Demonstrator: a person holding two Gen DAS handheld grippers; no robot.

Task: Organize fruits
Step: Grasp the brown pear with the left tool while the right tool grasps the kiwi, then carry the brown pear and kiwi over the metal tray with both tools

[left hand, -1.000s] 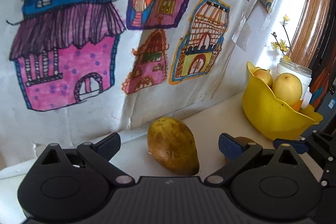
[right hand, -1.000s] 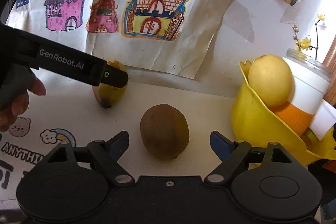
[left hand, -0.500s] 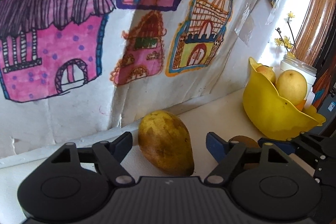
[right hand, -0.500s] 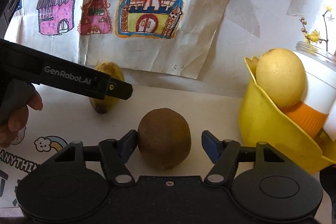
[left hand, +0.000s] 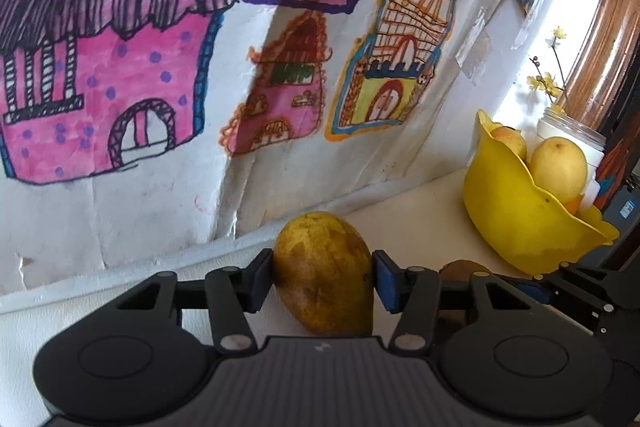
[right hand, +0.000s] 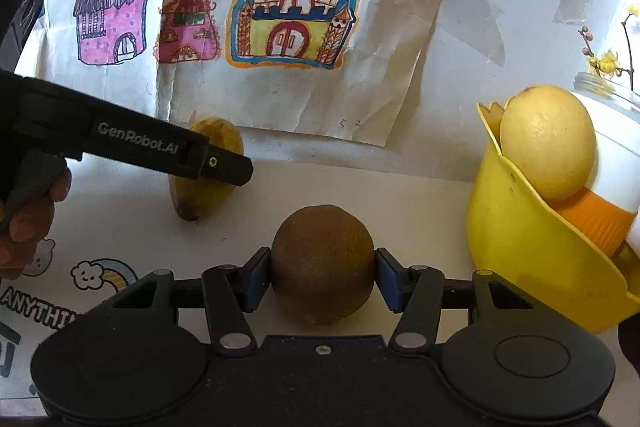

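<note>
Yellow-brown and blotched, the mango (left hand: 324, 271) lies on the white desk (left hand: 416, 223) near its back edge, just in front of the children's house drawings (left hand: 160, 67) on the wall. The left tool (left hand: 323, 277) has narrowed onto it, with 1 blue pad touching each side of the fruit. In the right wrist view the same mango (right hand: 208, 167) shows behind the black finger of the left tool (right hand: 224, 167), and part of the person's left hand (right hand: 28, 219) grips the handle at the left border.

Toward the front of the desk (right hand: 360, 187) sits the brown kiwi (right hand: 323, 269). The right tool (right hand: 323, 273) is narrowed around it, both blue pads pressed against its sides. From the left wrist view only a sliver of the kiwi (left hand: 464, 267) peeks out behind the left tool's linkage, with the right tool's black fingers just beside it.

At the right end of the desk stands a yellow bowl (right hand: 516, 243) with a scalloped rim. A pale yellow pear (right hand: 548, 139) rests in it on top of something orange that I cannot identify; the left wrist view shows this pear (left hand: 558, 167) and a 2nd, smaller fruit (left hand: 508, 141) behind it in the bowl (left hand: 508, 219). A white jar (left hand: 572, 139) holding thin twigs with small yellow blossoms stands just behind the bowl. Cartoon stickers (right hand: 96, 275) of a cloud and rainbow lie on the desk's front left part.
</note>
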